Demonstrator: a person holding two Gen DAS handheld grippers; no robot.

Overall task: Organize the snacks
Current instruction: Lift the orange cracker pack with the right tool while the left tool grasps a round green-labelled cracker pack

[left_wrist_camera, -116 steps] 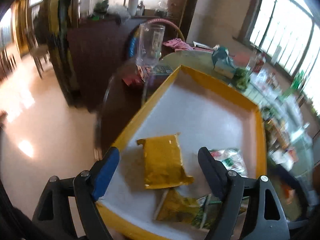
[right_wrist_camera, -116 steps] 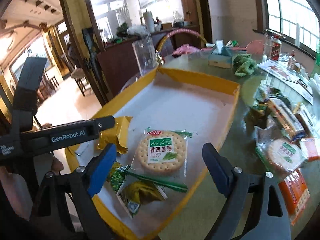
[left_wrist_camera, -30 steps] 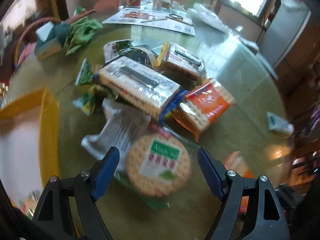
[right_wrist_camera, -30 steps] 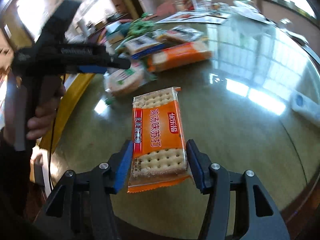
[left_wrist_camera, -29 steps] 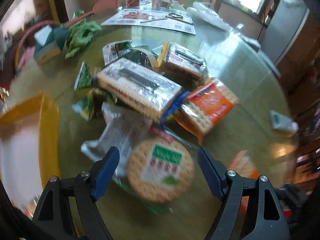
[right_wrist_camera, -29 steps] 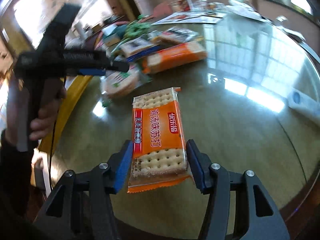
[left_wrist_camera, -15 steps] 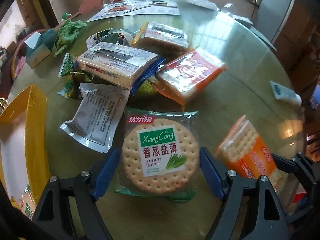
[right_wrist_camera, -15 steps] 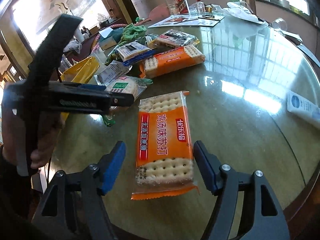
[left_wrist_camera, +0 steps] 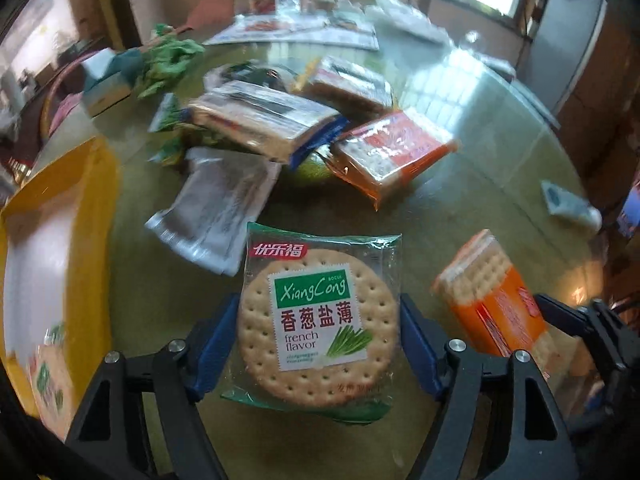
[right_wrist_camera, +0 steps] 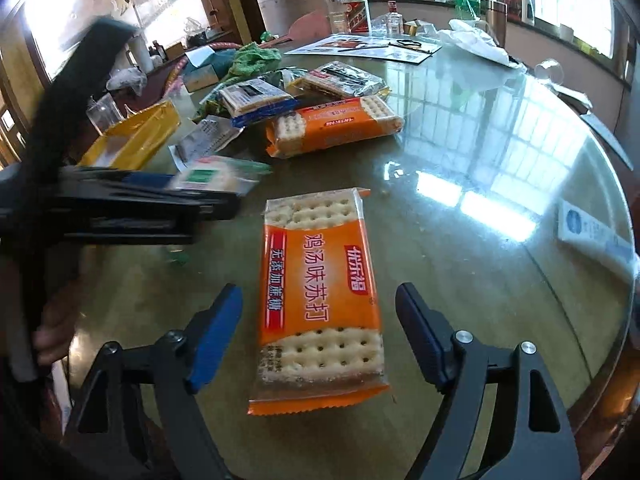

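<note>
Left tongs: the left gripper [left_wrist_camera: 320, 344] has both blue pads pressed against the edges of the round scallion cracker pack [left_wrist_camera: 318, 320], so it is clamped on that pack (in the right wrist view the pack looks lifted off the glass, though blur makes this uncertain).

Right tongs: the right gripper [right_wrist_camera: 318, 336] stands wide, with a clear gap on each side of the orange soda cracker pack [right_wrist_camera: 320, 288], which lies flat on the glass table [right_wrist_camera: 480, 220] between the fingers and touches neither pad.

Just left of the left tongs: the yellow tray [left_wrist_camera: 96, 216] with its white floor, one snack already lying at its near end.

Ahead of both tongs: a loose heap of snacks, with a silver sachet [left_wrist_camera: 218, 208] nearest, a second orange cracker pack [right_wrist_camera: 336, 124] beyond it, and a blue-edged cracker pack [right_wrist_camera: 256, 100] farther on.

Far off: a green cloth [right_wrist_camera: 256, 60], a tissue box and bottles, well apart from the work.

Step in hand: likely carrying the round pack across to the tray while the right tongs line up on the orange pack.

Doing it well, left: keep the squeeze light (the crackers are brittle), hold the pack level, and lower it onto bare tray floor before letting go.

Doing it well, right: centre the pads on the long sides, come down until they straddle the pack's thickness, then close evenly, because the slick wrapper could slide on the glass.
</note>
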